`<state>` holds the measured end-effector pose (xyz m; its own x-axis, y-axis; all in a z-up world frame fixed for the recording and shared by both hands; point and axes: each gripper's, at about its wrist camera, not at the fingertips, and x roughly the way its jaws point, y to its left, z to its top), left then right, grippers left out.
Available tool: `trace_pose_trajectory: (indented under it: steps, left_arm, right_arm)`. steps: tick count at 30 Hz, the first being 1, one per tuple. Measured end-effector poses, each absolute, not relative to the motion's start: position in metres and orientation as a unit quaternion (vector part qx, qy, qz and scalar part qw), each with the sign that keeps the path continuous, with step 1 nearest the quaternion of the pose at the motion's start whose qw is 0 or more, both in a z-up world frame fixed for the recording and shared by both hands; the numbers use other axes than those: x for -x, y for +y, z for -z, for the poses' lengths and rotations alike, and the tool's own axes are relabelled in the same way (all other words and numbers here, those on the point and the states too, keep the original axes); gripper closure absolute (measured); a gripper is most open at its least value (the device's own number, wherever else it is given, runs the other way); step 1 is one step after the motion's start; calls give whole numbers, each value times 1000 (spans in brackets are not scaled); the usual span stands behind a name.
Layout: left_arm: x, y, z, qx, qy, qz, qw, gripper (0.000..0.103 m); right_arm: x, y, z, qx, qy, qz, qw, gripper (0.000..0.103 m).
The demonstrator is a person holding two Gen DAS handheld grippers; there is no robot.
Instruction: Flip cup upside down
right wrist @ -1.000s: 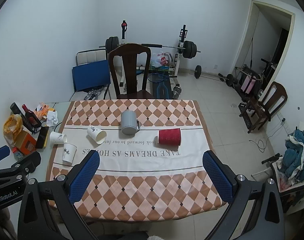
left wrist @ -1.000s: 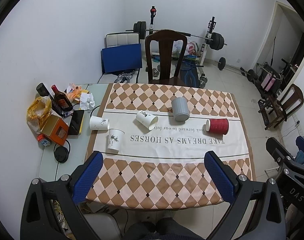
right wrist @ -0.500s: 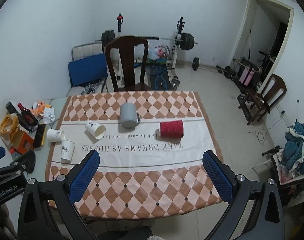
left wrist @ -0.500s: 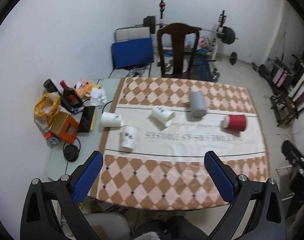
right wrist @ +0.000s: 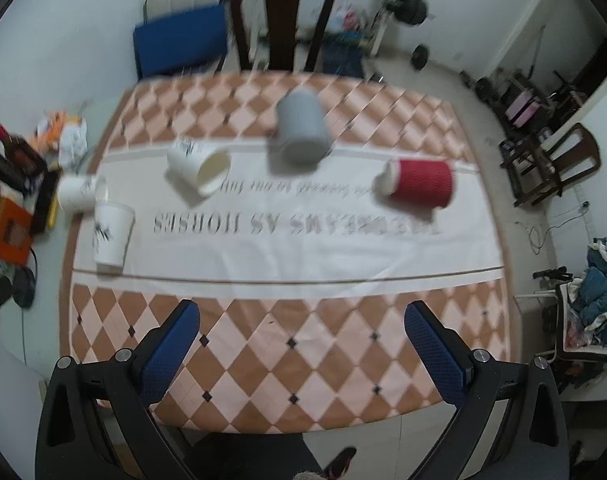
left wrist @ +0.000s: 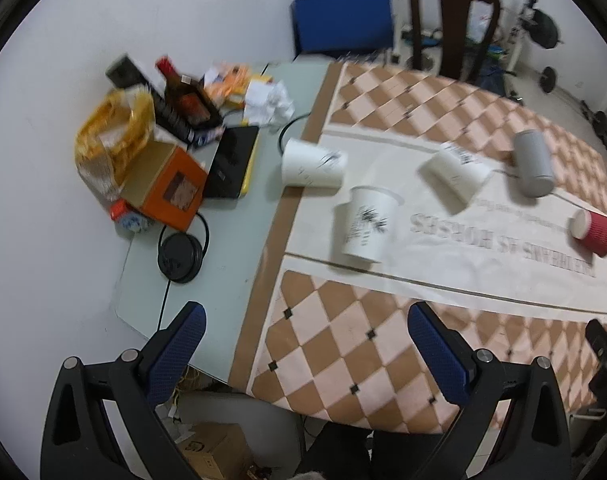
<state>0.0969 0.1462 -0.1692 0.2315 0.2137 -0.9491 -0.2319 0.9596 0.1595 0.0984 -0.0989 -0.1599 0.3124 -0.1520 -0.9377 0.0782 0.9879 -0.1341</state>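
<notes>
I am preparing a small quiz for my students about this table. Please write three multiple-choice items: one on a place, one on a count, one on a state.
1. Where does the red cup lie?
A. on the white band of the tablecloth
B. on the chair
C. beside the bottle

2. How many white paper cups are on the table?
A. one
B. three
C. five

3. How is the grey mug placed?
A. standing mouth up
B. stacked in another cup
C. on its side

Answers:
1 A: it rests near the printed words.
2 B: one standing white cup and two lying white cups.
3 C: its round end faces the camera.
</notes>
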Motion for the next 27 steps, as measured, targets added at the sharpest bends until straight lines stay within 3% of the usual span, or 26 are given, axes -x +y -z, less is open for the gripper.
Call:
trace_pose_trajectory:
  steps: [9, 13, 18, 27]
  left_arm:
    - [-143, 192, 241, 68, 657, -177, 730, 0]
    - [-171, 208, 259, 116, 666, -179, 715, 0]
    - [-211, 233, 274, 243, 651, -170, 699, 14]
    - [-267, 261, 324, 378, 614, -190, 667, 17]
  right_arm:
    - [-159, -57, 269, 49, 656, 33, 753, 1]
    - [-191, -49, 308, 40, 677, 31, 734, 14]
    - [-224, -50, 334, 24, 692, 36, 721, 15]
    - [-263, -66, 360, 27, 692, 75, 717, 15]
